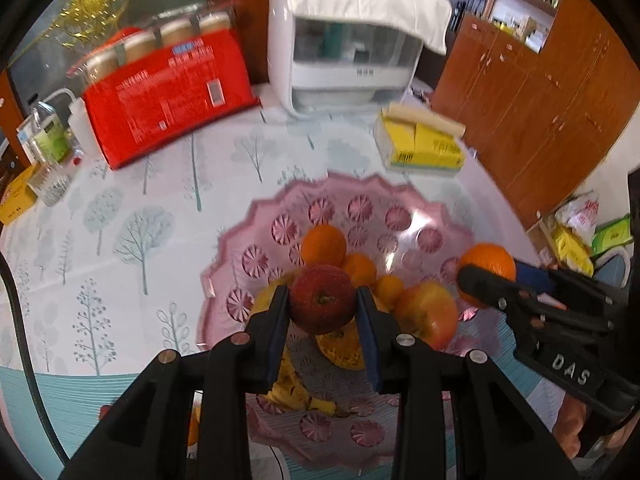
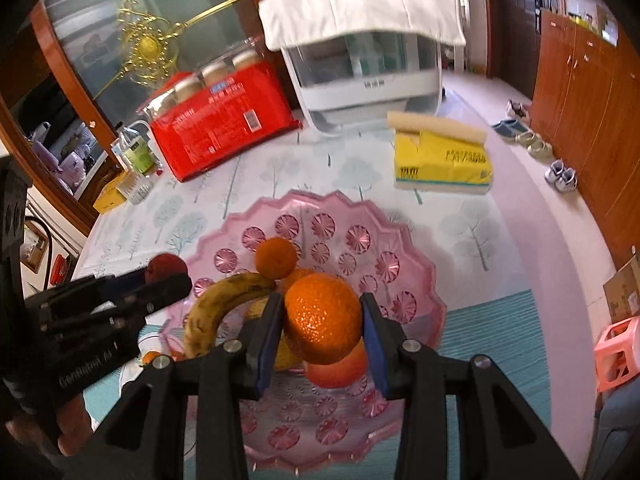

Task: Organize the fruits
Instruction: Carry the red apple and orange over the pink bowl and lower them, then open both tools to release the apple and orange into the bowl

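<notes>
A pink scalloped fruit bowl (image 1: 404, 196) (image 2: 412, 240) sits on the tree-print tablecloth. My left gripper (image 1: 323, 304) is shut on a red apple (image 1: 322, 299) and holds it over the bowl; the apple also shows in the right wrist view (image 2: 166, 266). My right gripper (image 2: 322, 320) is shut on a large orange (image 2: 322, 318), also over the bowl; it shows in the left wrist view (image 1: 489, 266). In the bowl lie small oranges (image 1: 323, 245) (image 2: 276, 258), a red-yellow apple (image 1: 430, 316), a spotted banana (image 2: 216, 308) and a yellow fruit (image 1: 340, 350).
A red package of jars (image 1: 168, 96) and a white appliance under a cloth (image 1: 348, 52) stand at the back of the table. A yellow tissue box (image 1: 424, 144) lies behind the bowl. Bottles and a glass (image 1: 48, 160) stand at the left. Wooden cabinets (image 1: 540, 100) line the right.
</notes>
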The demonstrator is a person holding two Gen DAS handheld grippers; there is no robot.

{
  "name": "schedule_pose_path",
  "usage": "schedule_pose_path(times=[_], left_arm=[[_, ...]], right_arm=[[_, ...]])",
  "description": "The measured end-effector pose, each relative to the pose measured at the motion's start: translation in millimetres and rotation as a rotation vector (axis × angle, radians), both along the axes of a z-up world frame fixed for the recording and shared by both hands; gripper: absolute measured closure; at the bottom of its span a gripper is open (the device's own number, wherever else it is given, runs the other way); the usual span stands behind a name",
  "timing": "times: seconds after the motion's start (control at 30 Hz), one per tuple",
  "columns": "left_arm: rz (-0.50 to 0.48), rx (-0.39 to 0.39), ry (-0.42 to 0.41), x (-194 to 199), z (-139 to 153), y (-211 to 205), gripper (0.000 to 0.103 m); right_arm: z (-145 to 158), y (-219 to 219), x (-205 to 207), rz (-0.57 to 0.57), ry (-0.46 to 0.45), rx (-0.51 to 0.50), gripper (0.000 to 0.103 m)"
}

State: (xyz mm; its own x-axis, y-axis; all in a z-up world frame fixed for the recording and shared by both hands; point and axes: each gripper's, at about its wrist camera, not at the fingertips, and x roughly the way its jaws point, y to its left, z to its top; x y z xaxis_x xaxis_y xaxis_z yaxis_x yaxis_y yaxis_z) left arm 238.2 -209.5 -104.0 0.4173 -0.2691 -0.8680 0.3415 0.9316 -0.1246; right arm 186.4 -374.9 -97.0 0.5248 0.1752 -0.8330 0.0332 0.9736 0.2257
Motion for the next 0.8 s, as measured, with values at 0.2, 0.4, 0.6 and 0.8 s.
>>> schedule_pose_path(times=[0.2, 0.4, 0.6, 0.8], left_arm=[[-0.023, 0.037, 0.066, 2, -32, -11, 0.072], [-0.044, 0.065, 0.087, 1, -47, -18, 0.072], [-0.031, 0.091, 0.089, -1, -49, -15, 0.063], [-0.008, 0.100, 0.054, -9, -40, -6, 0.036]], right_arm=[[-27, -1, 22, -0.005, 0.042, 0.008, 0.064], [-35, 3, 35, 0.007, 0.046, -0.041, 0.064], [-38, 9, 40, 0.017, 0.058, -0.072, 0.063], [-34, 16, 38, 0.032, 0.043, -0.079, 0.063]])
